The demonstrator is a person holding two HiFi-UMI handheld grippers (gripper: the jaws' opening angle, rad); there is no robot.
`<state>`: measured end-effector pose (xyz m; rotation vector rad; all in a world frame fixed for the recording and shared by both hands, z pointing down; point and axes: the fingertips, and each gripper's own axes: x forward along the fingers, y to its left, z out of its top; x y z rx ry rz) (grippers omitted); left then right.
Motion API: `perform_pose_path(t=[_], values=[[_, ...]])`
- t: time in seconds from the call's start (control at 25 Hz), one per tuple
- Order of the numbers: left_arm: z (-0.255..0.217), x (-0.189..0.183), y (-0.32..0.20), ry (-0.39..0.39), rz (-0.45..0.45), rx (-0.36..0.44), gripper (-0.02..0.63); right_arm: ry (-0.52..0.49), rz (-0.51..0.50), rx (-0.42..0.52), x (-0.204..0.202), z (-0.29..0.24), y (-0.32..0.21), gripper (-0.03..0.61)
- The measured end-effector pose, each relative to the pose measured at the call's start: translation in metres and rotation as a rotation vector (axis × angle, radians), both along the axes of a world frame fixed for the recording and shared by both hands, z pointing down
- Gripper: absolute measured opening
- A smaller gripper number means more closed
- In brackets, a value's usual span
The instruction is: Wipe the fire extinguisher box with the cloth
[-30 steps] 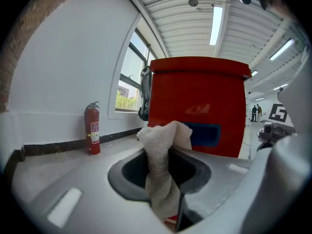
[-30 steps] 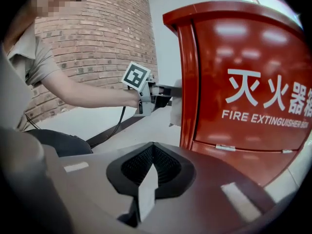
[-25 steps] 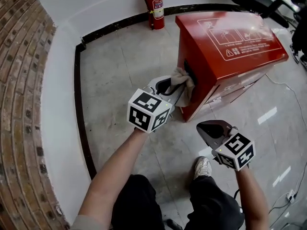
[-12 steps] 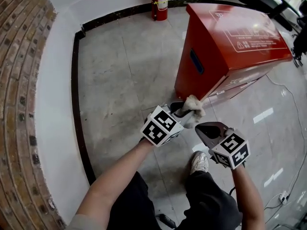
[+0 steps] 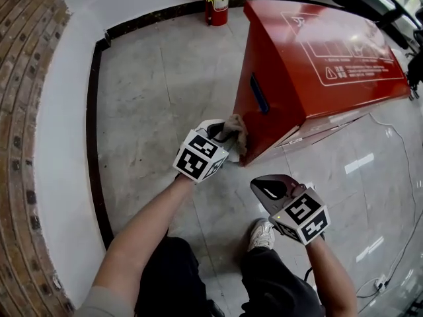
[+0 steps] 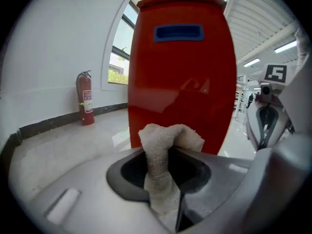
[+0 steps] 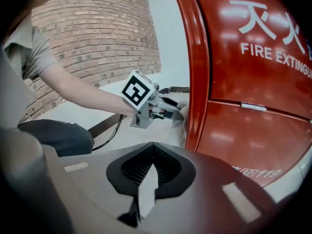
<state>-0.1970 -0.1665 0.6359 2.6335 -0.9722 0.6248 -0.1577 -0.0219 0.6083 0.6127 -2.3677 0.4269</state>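
Observation:
The red fire extinguisher box (image 5: 310,65) stands on the tiled floor, its narrow side with a dark slot (image 6: 178,32) facing me. My left gripper (image 5: 223,132) is shut on a beige cloth (image 5: 236,129), and the cloth presses against the lower corner of that side. In the left gripper view the cloth (image 6: 165,150) sticks up between the jaws, right in front of the box (image 6: 180,82). My right gripper (image 5: 268,189) hangs shut and holds nothing, lower right, near the box's front face (image 7: 253,82). The right gripper view catches the left gripper (image 7: 168,104) at the box's edge.
A red fire extinguisher (image 5: 217,0) stands against the white wall at the back. A curved brick wall (image 5: 23,144) with a white ledge runs along the left. A cable (image 5: 396,150) lies on the floor at the right. My shoe (image 5: 263,233) is below the right gripper.
The left gripper with the cloth has moved up and left, from the floor in front of the box back onto its lower side corner. The right gripper has drifted slightly left.

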Motion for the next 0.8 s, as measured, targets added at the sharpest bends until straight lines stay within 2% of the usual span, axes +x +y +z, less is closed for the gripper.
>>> perform_pose_path(t=[0.16,0.44,0.6,0.8], values=[[0.023,-0.019,-0.042,-0.073,-0.067,-0.012,0.104,-0.022,-0.019,-0.014,-0.003,0.0,-0.005,0.026],[0.058,-0.045,-0.093,-0.042,-0.237,-0.082,0.104,-0.081,0.025,-0.036,0.005,-0.001,-0.005,0.026],[0.091,-0.03,-0.083,-0.098,-0.218,-0.128,0.104,-0.09,0.039,-0.044,0.013,0.003,-0.001,0.026],[0.114,-0.018,-0.061,-0.094,-0.187,-0.17,0.104,-0.08,0.057,-0.062,0.021,0.009,0.005,0.026]])
